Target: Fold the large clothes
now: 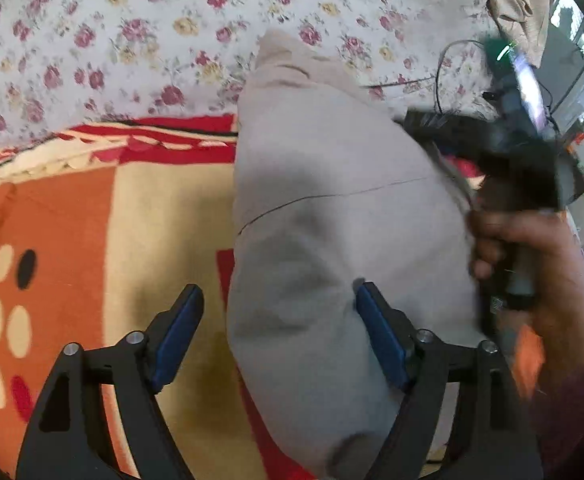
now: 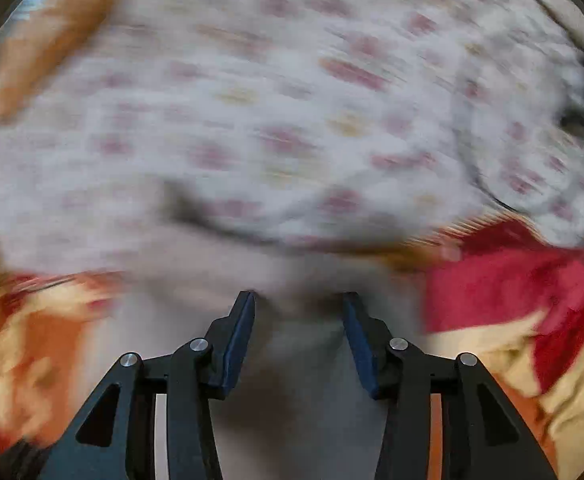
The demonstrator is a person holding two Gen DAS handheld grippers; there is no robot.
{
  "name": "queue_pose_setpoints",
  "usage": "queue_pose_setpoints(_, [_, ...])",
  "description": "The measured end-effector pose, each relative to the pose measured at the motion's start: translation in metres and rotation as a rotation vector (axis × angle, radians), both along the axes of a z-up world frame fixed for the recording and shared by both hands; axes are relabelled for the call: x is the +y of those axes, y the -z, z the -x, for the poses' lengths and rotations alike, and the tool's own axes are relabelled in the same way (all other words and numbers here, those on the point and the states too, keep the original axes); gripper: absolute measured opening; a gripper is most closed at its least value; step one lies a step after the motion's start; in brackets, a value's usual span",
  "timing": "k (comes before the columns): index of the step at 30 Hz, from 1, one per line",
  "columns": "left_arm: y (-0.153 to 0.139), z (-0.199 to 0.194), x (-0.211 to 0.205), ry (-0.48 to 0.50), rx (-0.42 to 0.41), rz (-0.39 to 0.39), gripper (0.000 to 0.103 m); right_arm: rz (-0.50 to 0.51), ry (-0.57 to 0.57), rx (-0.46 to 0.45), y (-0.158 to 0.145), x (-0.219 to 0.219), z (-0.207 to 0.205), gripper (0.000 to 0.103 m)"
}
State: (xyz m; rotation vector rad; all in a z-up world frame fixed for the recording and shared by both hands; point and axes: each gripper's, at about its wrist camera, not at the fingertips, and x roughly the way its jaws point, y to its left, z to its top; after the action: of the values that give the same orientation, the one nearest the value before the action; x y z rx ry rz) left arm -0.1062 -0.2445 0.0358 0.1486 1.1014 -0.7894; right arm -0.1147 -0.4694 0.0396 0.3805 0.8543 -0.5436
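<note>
A beige-grey garment [image 1: 331, 216] lies folded in a long strip on the bed, running away from me. My left gripper [image 1: 278, 300] is open just above its near end, the right finger [image 1: 379, 340] over the cloth and the left finger [image 1: 176, 336] over the blanket. The right gripper [image 1: 503, 140], held in a hand [image 1: 531, 272], is at the garment's right edge, blurred. In the right wrist view the right gripper [image 2: 297, 300] is open with grey cloth [image 2: 299, 360] between and below its fingers; the view is motion-blurred.
The garment rests on an orange, cream and red blanket [image 1: 92, 220] over a white floral bedsheet [image 1: 132, 32]. A black cable [image 1: 443, 72] and another beige cloth [image 1: 519, 0] lie at the far right. The blanket [image 2: 531, 300] and sheet [image 2: 292, 100] also show in the right wrist view.
</note>
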Motion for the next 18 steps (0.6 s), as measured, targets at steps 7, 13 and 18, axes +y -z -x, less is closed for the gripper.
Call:
queue_pose_setpoints(7, [0.002,-0.006,0.008,-0.006,0.051,0.009,0.088,-0.225,0.062,-0.086,0.021,-0.038,0.034,0.062])
queue_pose_setpoints(13, [-0.026,0.009,0.048,0.001,-0.042,0.013,0.087,-0.144,-0.164,-0.052,-0.040,0.018,0.094,0.066])
queue_pose_setpoints(18, [-0.023,-0.014,0.085,-0.126,-0.047,-0.049,0.087,-0.222,-0.470,-0.131,-0.066,0.092,0.155,0.070])
